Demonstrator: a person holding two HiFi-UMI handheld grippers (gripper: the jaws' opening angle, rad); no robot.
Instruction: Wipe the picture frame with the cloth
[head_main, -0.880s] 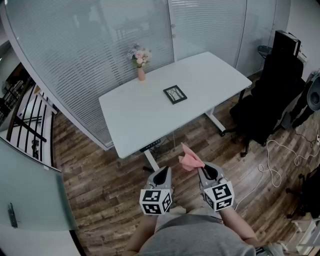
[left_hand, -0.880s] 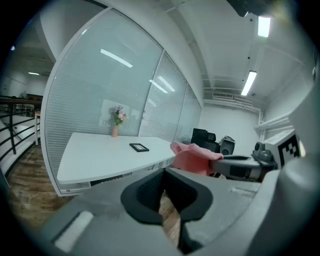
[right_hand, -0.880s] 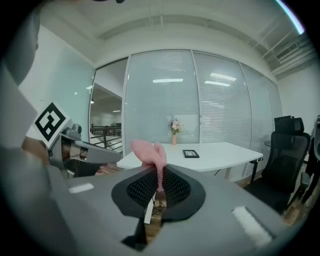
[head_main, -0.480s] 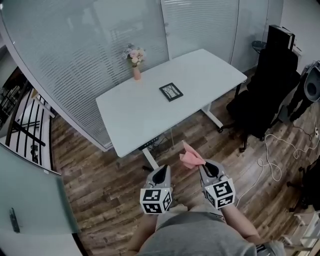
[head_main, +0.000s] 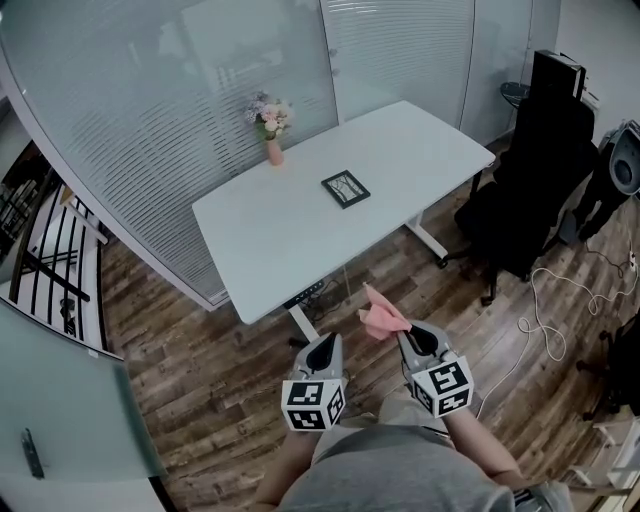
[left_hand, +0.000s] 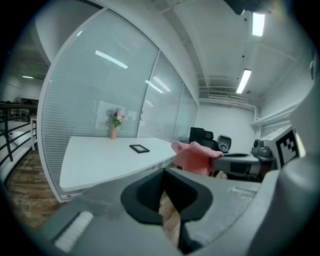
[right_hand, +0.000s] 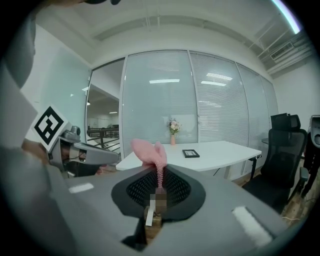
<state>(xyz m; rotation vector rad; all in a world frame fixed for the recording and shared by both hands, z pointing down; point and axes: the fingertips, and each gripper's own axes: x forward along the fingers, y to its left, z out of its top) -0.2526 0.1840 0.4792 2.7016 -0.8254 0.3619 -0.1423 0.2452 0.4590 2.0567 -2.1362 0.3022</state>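
Observation:
A small black picture frame (head_main: 346, 188) lies flat near the middle of the white table (head_main: 260, 240), well ahead of both grippers; it also shows as the frame (left_hand: 139, 148) and frame (right_hand: 191, 153) in the gripper views. My right gripper (head_main: 409, 338) is shut on a pink cloth (head_main: 380, 314), whose free end sticks up from the jaws as the cloth (right_hand: 151, 151). My left gripper (head_main: 322, 353) is shut with nothing in it. Both hang over the wood floor, short of the table's near edge.
A pink vase of flowers (head_main: 270, 124) stands at the table's far edge by the glass partition (head_main: 150, 110). A black office chair (head_main: 530, 170) sits right of the table, with cables (head_main: 545, 330) on the floor. A railing (head_main: 45, 250) is at the left.
The view has shifted slightly; the table and frame sit a touch nearer and more central. Both grippers keep their pose, the cloth still held.

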